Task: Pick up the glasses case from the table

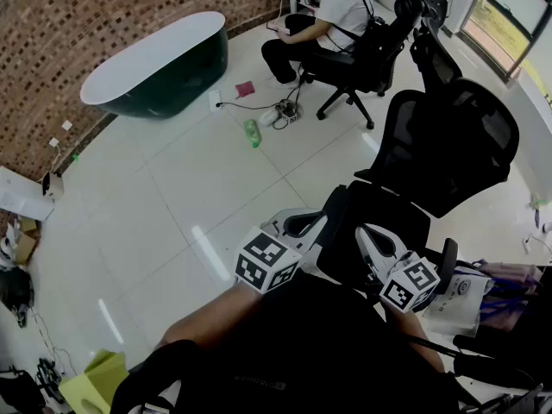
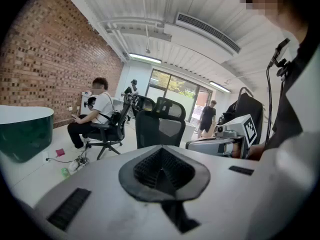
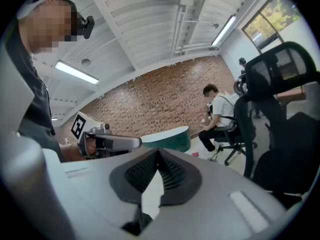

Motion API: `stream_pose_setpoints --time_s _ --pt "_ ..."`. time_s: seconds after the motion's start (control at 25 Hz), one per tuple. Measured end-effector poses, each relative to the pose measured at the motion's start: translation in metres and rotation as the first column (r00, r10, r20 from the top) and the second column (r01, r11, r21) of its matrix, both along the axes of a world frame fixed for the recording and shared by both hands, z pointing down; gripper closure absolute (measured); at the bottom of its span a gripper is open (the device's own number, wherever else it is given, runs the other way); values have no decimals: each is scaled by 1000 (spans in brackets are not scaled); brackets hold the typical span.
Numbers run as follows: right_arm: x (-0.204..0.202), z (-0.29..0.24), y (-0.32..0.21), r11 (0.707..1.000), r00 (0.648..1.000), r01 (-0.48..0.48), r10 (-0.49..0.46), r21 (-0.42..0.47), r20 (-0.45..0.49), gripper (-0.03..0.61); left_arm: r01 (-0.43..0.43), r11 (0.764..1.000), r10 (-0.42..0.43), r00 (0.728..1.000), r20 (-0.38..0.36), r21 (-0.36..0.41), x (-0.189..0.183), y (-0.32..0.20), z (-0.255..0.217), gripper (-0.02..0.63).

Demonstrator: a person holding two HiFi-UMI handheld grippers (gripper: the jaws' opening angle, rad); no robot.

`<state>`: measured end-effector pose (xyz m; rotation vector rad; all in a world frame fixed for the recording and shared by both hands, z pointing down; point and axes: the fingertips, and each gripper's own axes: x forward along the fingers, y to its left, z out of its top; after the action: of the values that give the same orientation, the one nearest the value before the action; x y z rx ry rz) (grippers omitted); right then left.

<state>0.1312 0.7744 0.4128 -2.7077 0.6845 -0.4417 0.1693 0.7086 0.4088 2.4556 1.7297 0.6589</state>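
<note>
At the lower right edge of the head view, where a white pouch (image 1: 459, 295) and some purple items (image 1: 504, 272) lie together, the glasses case cannot be made out, and neither gripper view shows it. Just left of that clutter the right gripper (image 3: 159, 158) is held close in front of the person's body, pointing away and a little below level. Its ribbed pads meet at the tips with nothing between them (only a pale sliver of floor shows behind the tips). The left gripper (image 2: 160, 156) sits beside it, near but apart, at much the same slight downward tilt, its jaws fully together and empty. Each carries its marker cube (image 1: 267, 264) on the end nearest the person. A bare forearm (image 1: 211, 316) runs back from the left one toward the dark torso at the bottom of the head view. Both grippers point towards a black mesh office chair (image 1: 448, 145) that stands directly ahead of them on the glossy white floor (image 1: 190, 197). Farther off, a seated person (image 1: 332, 15) in a white shirt occupies another black chair (image 1: 371, 50), and a dark green bathtub (image 1: 159, 63) with a white rim stands by the curved brick wall (image 1: 78, 15)
</note>
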Motion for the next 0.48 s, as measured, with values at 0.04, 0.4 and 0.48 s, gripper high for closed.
stream_pose_setpoints --time_s 0.04,0.4,0.48 --pt "3 1 -13 1000 1000 24 -24 -8 0 577 12 1000 -12 1000 0 6 2 -12 2 607" --pt "38 10 -111 973 974 225 -225 -49 7 577 173 985 -173 985 15 17 27 -108 16 607" --pt "48 10 -131 965 966 257 -257 -52 11 576 204 979 -204 979 16 14 37 -125 16 607"
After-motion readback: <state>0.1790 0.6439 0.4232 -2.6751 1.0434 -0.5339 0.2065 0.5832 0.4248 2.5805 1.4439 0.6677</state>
